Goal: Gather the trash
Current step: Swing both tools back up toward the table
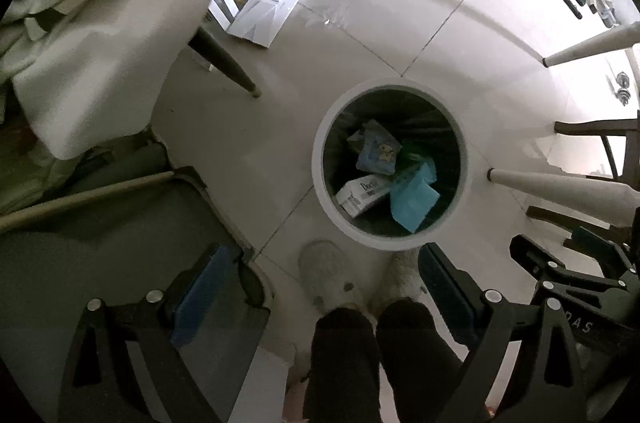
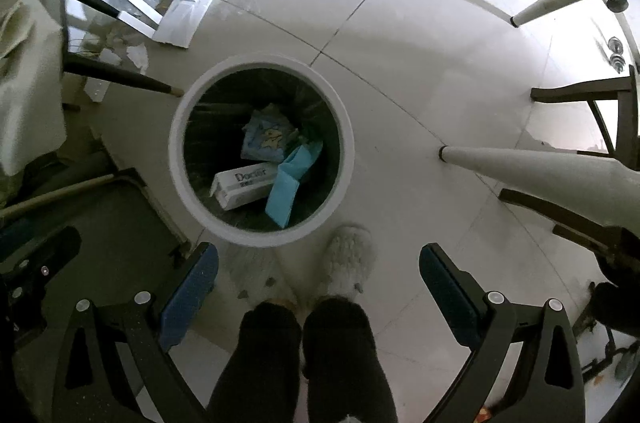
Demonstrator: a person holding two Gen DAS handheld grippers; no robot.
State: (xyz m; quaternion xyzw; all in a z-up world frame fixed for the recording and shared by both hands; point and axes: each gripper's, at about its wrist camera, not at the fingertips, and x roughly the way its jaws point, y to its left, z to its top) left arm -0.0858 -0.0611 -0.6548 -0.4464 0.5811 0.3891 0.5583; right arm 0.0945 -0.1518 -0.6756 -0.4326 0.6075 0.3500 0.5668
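Both grippers empty over the bin, trash already inside

The left gripper [image 1: 320, 287] and right gripper [image 2: 320, 283] both point straight down with jaws spread wide, nothing between the pads. The white round bin [image 2: 180, 159] stands on the tiled floor [image 2: 400, 63] right by the person's fluffy slippers [image 2: 348, 259], holding a white carton [image 2: 244, 187], a blue sheet [image 2: 286, 195] and a printed packet [image 2: 266, 139].

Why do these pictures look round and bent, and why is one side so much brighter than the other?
Both wrist views use fisheye lenses, so floor tile lines curve and the corners go black. In the left wrist view, the floor glares white at upper right while the lower left sits in shadow. In the right wrist view, the bin interior is dim, though the white box inside stays legible.
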